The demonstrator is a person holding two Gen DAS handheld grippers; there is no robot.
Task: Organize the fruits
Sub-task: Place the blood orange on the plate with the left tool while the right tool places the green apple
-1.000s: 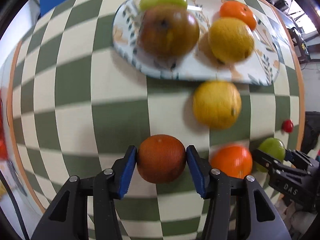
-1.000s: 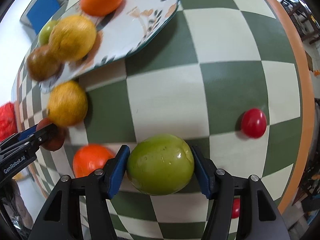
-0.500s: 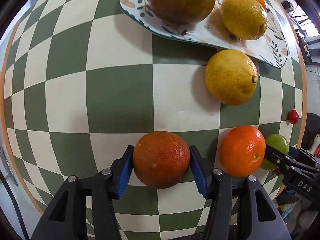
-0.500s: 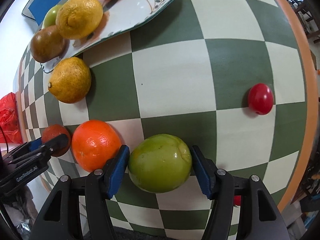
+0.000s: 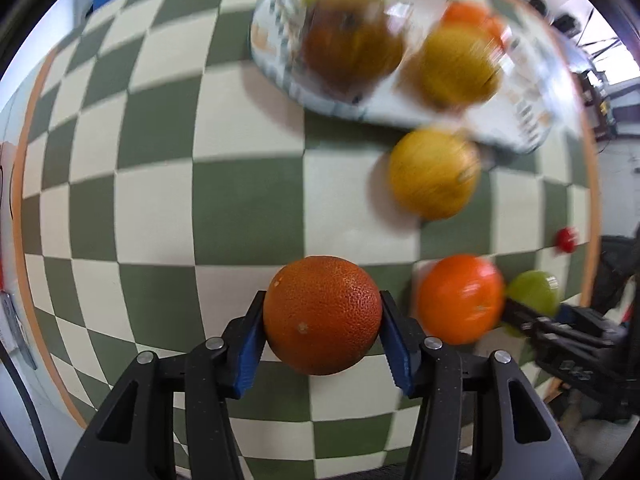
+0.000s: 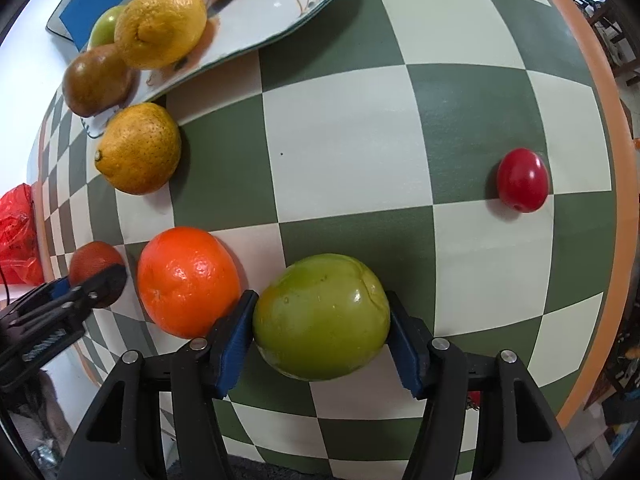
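Observation:
My left gripper is shut on a dark orange above the checkered table. My right gripper is shut on a green apple. A bright orange sits on the table between the two grippers and also shows in the left wrist view. A lemon lies beside the patterned plate. The plate holds a second lemon, an orange, a brown fruit and a green fruit. The left gripper also shows in the right wrist view.
A small red tomato lies near the table's orange right edge. A red bag sits off the left edge. A blue object lies behind the plate. The table is covered by a green and cream checkered cloth.
The left wrist view has pulled back and turned blurry, so the plate shows more fully; the left gripper is moving with the dark orange. The right gripper still holds the green apple, little moved.

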